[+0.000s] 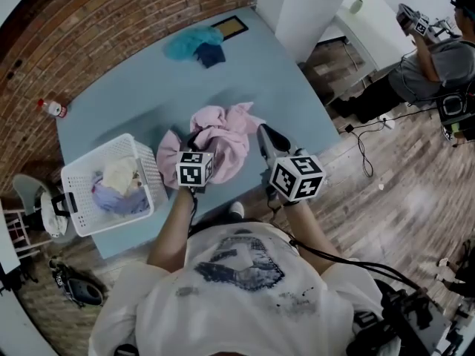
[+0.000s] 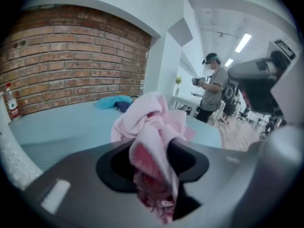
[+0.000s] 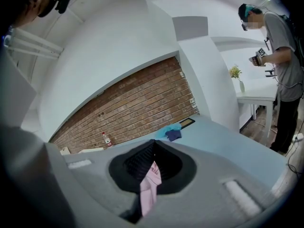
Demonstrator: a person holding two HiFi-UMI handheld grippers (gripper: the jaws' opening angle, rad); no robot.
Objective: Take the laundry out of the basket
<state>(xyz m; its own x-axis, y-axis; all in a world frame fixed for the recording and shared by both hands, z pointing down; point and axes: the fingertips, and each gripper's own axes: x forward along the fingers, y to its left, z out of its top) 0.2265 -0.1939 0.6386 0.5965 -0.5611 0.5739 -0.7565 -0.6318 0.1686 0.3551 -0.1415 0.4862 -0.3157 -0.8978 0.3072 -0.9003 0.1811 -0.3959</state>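
A pink garment (image 1: 223,136) lies bunched in the middle of the blue table (image 1: 133,102). My left gripper (image 1: 194,139) is at the garment's left side. In the left gripper view a thick fold of the pink garment (image 2: 152,127) fills the gap between the jaws of that gripper (image 2: 153,161), shut on it. My right gripper (image 1: 264,132) is at the garment's right edge, shut on a thin strip of the pink garment (image 3: 151,186). The white laundry basket (image 1: 152,178) stands at the left with a lavender piece (image 1: 111,197) and a cream piece (image 1: 121,173) inside.
A teal cloth (image 1: 191,43) and a navy cloth (image 1: 211,55) lie at the table's far side. A water bottle (image 1: 53,108) stands by the brick wall. Another person (image 1: 438,58) stands off to the right by a white table. A stool (image 1: 37,199) sits left of the basket.
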